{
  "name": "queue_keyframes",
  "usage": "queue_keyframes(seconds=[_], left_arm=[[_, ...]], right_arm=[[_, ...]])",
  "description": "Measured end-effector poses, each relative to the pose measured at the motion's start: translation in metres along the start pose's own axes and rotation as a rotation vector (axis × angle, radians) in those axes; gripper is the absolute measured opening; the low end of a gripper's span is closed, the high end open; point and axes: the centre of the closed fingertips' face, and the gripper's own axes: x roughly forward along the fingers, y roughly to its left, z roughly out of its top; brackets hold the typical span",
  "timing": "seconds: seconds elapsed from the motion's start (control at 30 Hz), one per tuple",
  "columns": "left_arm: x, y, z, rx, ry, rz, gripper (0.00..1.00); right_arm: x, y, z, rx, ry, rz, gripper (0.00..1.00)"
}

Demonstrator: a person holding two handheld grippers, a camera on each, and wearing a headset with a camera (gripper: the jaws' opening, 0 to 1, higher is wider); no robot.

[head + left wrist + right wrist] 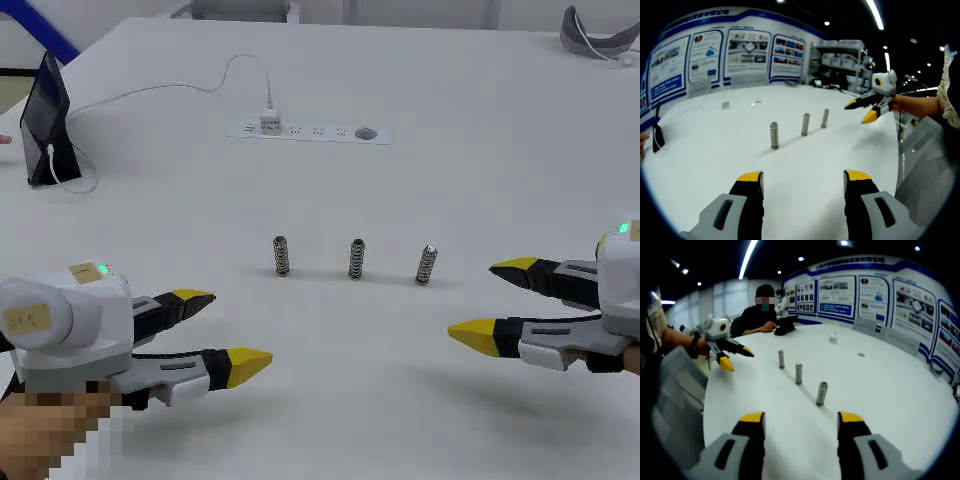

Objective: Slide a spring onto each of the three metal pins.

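Three upright metal pins stand in a row mid-table, each with a spring around it: left pin, middle pin, right pin. They also appear as pins in the left gripper view and as pins in the right gripper view. My left gripper is open and empty, near the front left. My right gripper is open and empty, right of the pins.
A white power strip with a plugged charger and cable lies behind the pins. A dark tablet on a stand sits at the far left. A grey object lies at the far right corner. A seated person is across the table.
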Motion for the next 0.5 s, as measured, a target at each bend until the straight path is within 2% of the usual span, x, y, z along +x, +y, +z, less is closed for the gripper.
queue_keyframes(seconds=[0.5], left_arm=[[-0.0009,-0.0002,-0.0005,-0.003,0.002,0.007,0.65]], right_arm=[[0.0011,-0.0004,0.0007,0.000,-0.004,0.005,0.61]])
